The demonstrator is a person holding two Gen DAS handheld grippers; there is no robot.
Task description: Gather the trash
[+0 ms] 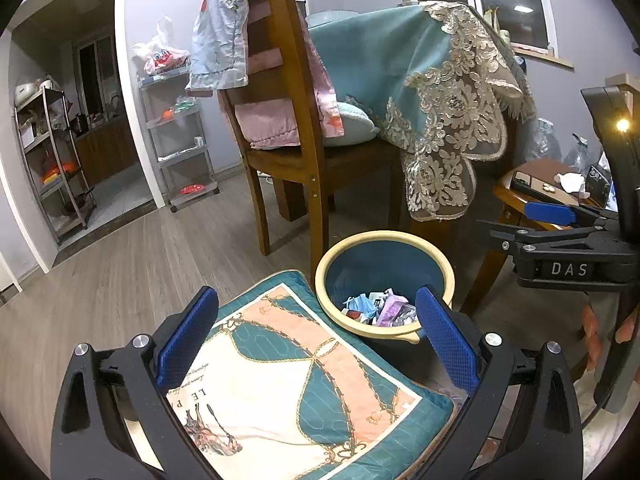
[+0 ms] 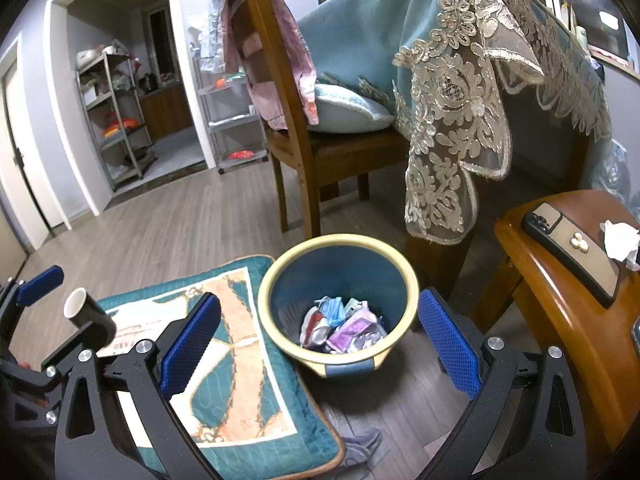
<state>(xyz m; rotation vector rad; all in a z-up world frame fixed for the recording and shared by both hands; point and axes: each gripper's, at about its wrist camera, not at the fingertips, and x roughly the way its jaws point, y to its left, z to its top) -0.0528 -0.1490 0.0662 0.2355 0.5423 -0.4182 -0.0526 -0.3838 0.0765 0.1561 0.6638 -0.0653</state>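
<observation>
From your left wrist, the bin [image 1: 385, 280] holds crumpled wrappers [image 1: 380, 307] just ahead of your left gripper [image 1: 318, 340], jaws spread wide, empty over the cushion [image 1: 304, 380]. From your right wrist, your right gripper [image 2: 320, 336] straddles the bin, jaws wide, holding nothing; a tissue [image 2: 621, 240] lies on the side table [image 2: 560, 300].

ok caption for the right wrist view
Open right gripper above a trash-filled bin beside a cushion.
</observation>
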